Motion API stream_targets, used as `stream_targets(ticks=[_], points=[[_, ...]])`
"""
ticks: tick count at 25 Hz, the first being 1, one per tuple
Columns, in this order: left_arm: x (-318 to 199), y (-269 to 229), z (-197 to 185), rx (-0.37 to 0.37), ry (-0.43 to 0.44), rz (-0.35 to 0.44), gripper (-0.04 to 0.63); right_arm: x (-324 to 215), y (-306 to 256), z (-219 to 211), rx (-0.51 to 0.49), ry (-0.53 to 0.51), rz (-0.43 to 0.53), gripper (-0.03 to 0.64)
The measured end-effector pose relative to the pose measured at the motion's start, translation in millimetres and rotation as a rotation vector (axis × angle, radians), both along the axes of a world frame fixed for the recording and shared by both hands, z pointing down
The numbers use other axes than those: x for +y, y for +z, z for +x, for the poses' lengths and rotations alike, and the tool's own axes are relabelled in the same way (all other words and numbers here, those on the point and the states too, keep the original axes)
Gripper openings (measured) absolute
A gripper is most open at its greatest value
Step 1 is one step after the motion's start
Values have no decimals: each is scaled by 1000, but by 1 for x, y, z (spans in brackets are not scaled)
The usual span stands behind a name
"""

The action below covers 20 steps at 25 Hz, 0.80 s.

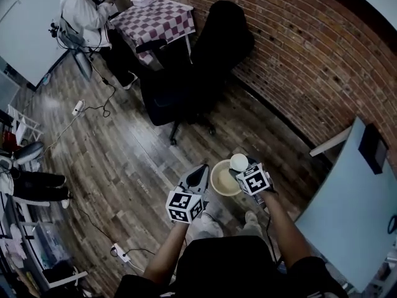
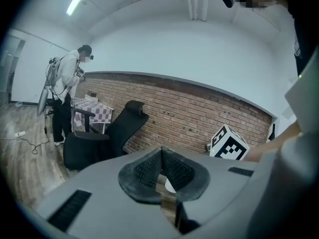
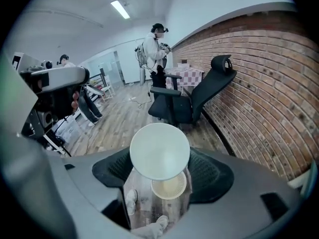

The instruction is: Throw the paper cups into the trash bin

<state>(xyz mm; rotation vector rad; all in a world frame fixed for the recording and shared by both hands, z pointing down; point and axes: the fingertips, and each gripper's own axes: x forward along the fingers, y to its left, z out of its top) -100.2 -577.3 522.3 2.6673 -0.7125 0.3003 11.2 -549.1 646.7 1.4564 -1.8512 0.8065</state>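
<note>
My right gripper [image 1: 242, 168] is shut on a white paper cup [image 1: 239, 162] and holds it over the far rim of a round cream trash bin [image 1: 223, 180] on the wooden floor. In the right gripper view the cup's round bottom [image 3: 159, 151] fills the space between the black pads [image 3: 115, 167], and the bin [image 3: 169, 187] shows straight below it. My left gripper [image 1: 200, 175] hangs just left of the bin, its jaws closed to a point with nothing in them. In the left gripper view its pads [image 2: 149, 169] meet, and the right gripper's marker cube [image 2: 228, 144] shows beyond.
A black office chair [image 1: 192, 73] stands ahead against the brick wall [image 1: 298, 54]. Behind it are a checkered table [image 1: 160, 18] and a standing person [image 1: 87, 14]. A pale table [image 1: 353, 197] is at the right. Cables and a power strip [image 1: 121, 252] lie on the floor at the left.
</note>
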Motion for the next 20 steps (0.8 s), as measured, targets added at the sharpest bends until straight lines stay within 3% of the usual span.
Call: stream_targets(ticks=[11, 20], points=[[-2, 38, 10, -14, 104, -73, 9, 3, 25, 0, -29, 145, -20, 350], [-8, 77, 3, -17, 72, -119, 9, 3, 73, -7, -48, 192, -39, 350]])
